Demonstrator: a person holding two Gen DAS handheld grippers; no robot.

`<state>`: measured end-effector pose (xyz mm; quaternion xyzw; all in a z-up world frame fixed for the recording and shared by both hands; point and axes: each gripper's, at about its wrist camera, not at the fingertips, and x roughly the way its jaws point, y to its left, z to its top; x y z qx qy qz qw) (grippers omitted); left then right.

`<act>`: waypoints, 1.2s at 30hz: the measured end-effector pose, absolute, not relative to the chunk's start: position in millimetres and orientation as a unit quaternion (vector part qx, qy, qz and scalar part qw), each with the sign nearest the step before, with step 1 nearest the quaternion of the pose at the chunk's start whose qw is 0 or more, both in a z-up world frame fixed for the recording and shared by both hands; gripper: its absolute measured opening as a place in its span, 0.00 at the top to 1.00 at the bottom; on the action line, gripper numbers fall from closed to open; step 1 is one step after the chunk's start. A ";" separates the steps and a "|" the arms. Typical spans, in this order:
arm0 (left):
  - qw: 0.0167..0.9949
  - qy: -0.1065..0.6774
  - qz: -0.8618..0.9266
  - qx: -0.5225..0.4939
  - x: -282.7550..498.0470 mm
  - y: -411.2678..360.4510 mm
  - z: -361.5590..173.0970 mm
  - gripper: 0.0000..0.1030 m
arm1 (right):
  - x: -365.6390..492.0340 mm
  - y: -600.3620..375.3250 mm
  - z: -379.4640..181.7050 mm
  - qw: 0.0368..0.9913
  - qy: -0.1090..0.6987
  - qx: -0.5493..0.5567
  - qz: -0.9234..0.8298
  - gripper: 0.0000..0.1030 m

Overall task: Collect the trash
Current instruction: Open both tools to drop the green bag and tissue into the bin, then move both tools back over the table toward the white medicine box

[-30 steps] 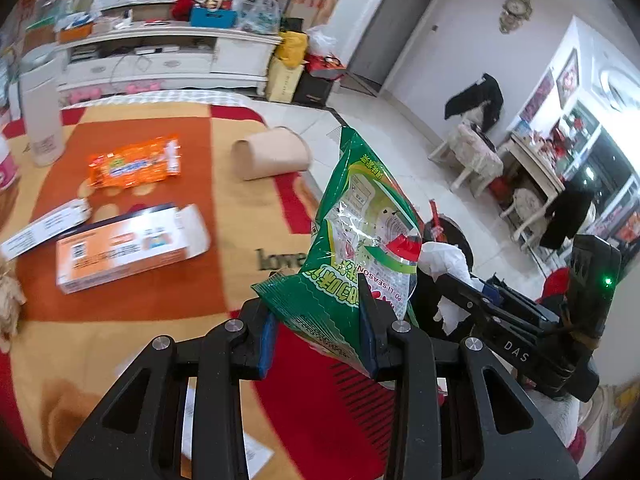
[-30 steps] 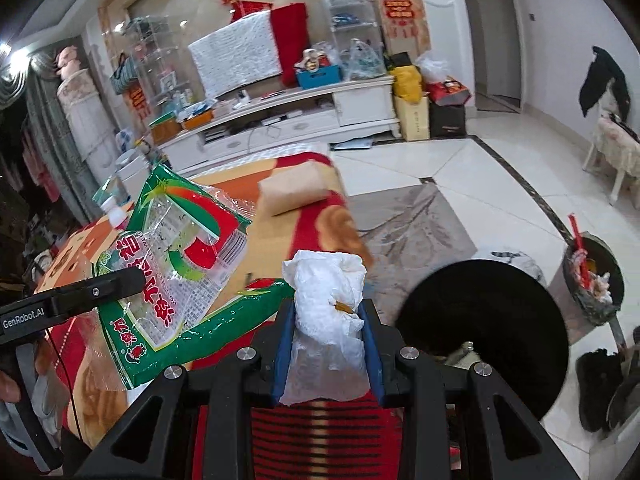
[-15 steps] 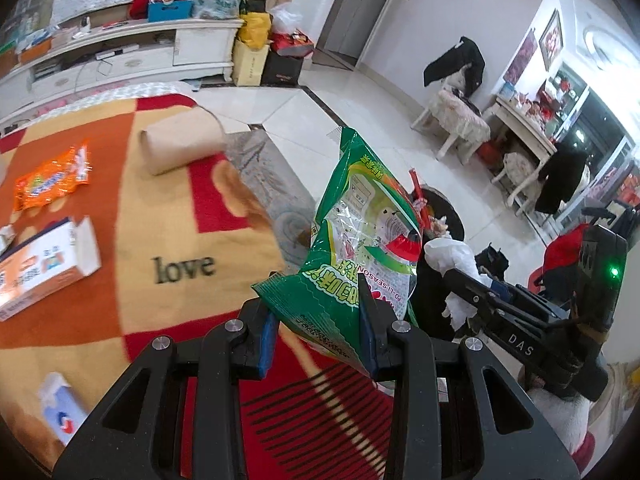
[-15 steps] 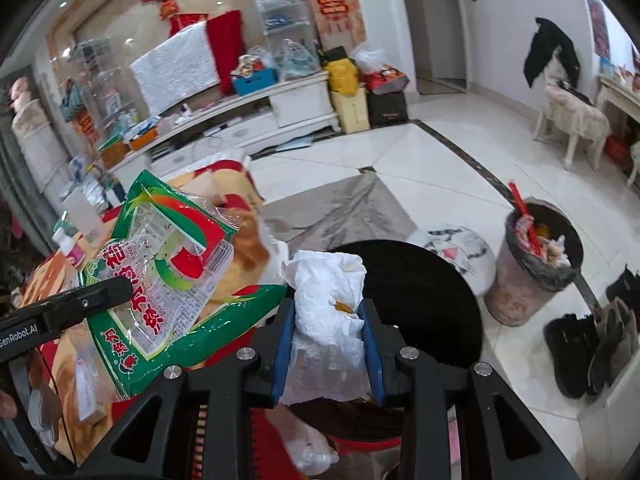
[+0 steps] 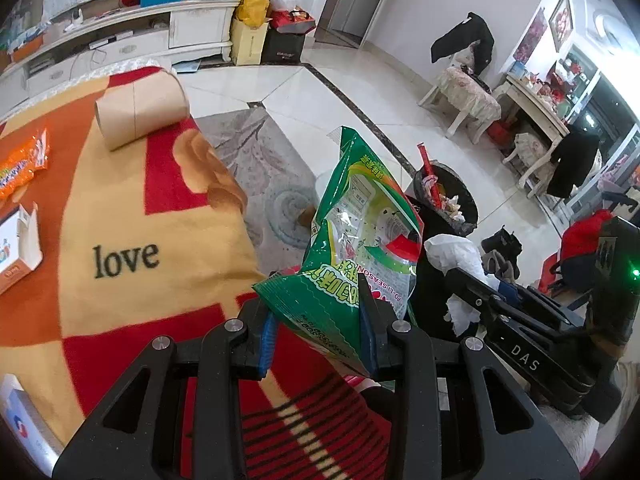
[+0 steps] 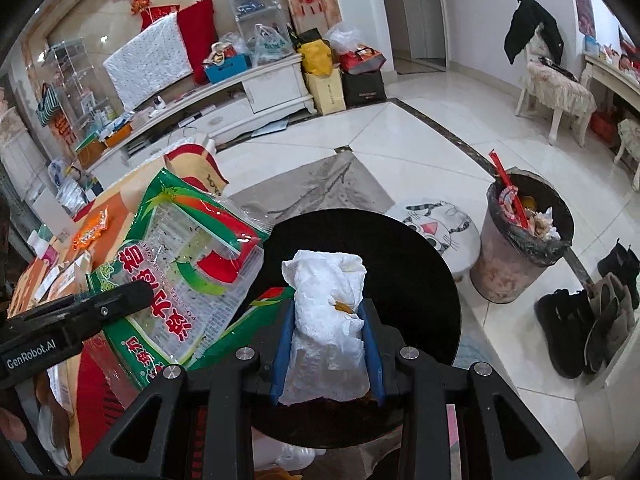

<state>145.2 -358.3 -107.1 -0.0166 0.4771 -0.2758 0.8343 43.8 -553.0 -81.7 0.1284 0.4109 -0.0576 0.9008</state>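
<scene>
**Trash in both grips, bin ahead**

Left wrist view: my left gripper (image 5: 318, 330) is clamped on one crinkly green plastic snack bag (image 5: 360, 240), pinched at its bottom seam so it stands clear of the red-and-orange blanket (image 5: 120, 208). One cardboard tube (image 5: 140, 114) and one orange wrapper (image 5: 20, 168) lie uncollected there.

Right wrist view: my right gripper (image 6: 328, 344) pinches one crumpled white tissue (image 6: 326, 300) over a round black stool (image 6: 400, 260). One lined, nearly full trash bin (image 6: 520, 248) stands on the floor beyond, probably my drop point.

Green wrapper (image 5: 360, 240); white tissue (image 6: 328, 304); seemingly grey bin (image 6: 516, 256).
</scene>
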 end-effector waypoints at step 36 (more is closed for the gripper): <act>0.788 0.496 -0.360 -0.049 129.9 -370.9 -105.6 0.38 | 25.2 -576.3 -73.2 0.901 0.390 0.165 -0.097 0.51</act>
